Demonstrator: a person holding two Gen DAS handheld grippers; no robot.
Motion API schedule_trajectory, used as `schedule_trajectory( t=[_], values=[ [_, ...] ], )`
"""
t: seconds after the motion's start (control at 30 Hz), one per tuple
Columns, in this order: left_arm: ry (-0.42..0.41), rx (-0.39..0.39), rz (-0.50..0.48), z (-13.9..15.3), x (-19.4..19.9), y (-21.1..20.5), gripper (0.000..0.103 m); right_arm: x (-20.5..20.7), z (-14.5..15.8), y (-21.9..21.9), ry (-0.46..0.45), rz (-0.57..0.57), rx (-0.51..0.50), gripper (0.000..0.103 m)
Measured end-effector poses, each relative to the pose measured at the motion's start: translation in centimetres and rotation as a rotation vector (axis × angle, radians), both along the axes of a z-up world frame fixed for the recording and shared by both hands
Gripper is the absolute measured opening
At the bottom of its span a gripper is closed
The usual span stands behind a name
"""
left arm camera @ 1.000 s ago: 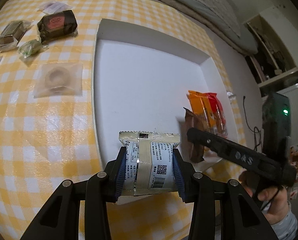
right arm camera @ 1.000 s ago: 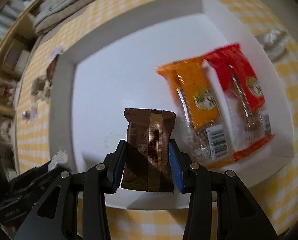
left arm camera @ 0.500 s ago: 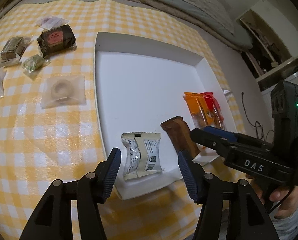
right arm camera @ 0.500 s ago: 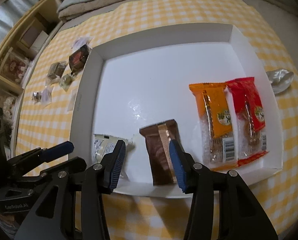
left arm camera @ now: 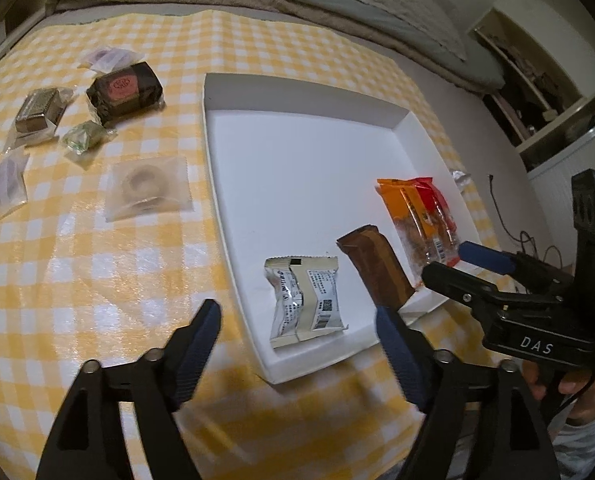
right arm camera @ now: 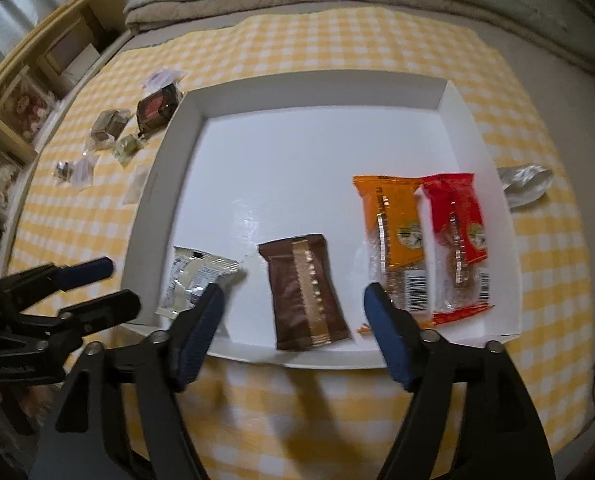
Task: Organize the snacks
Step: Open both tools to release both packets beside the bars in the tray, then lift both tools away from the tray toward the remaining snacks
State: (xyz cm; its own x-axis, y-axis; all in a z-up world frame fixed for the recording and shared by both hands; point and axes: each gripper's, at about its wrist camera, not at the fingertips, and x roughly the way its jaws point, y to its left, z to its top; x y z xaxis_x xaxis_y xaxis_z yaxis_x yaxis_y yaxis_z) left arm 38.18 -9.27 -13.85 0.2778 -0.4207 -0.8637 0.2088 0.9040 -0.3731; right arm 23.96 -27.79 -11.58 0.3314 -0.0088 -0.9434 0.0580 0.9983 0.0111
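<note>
Yellow-checked cloth covers the surface [left arm camera: 97, 280], with a bed along the top of the frame. On it sits a white tray [right arm camera: 169, 152] where four snacks lie in a row along its lower edge, presumably to keep them sorted side by side: a white packet [left arm camera: 305, 300], a brown packet [right arm camera: 303, 290], an orange packet [right arm camera: 393, 232] and a red packet [right arm camera: 457, 228]. Both the left tongs [left arm camera: 297, 348] and the right tongs [right arm camera: 293, 324] hang spread wide, holding nothing. Unsorted snacks [left arm camera: 123, 90] wait at upper left, likely next.
</note>
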Motion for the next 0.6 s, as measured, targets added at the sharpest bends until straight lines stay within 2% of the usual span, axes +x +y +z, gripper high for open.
schedule_trajectory(
  t=[0.07,0.13,0.2,0.4,0.6],
  values=[
    [-0.006,0.003,-0.004,0.2,-0.3,0.3,0.091,-0.4,0.1,-0.1,-0.005,-0.002,-0.015,0.081],
    [-0.018,0.01,-0.004,0.5,-0.5,0.6,0.103,-0.7,0.2,-0.3,-0.01,-0.014,-0.027,0.095],
    [-0.037,0.021,-0.01,0.8,-0.9,0.9,0.103,-1.1,0.4,-0.2,-0.021,-0.013,-0.037,0.103],
    [-0.088,0.064,-0.026,2.1,-1.8,1.8,0.103,-2.1,1.8,0.5,-0.086,0.006,-0.059,0.103],
    [-0.157,0.068,0.004,4.9,-2.4,4.2,0.103,-2.3,3.9,1.7,-0.153,0.034,-0.076,0.103]
  ],
)
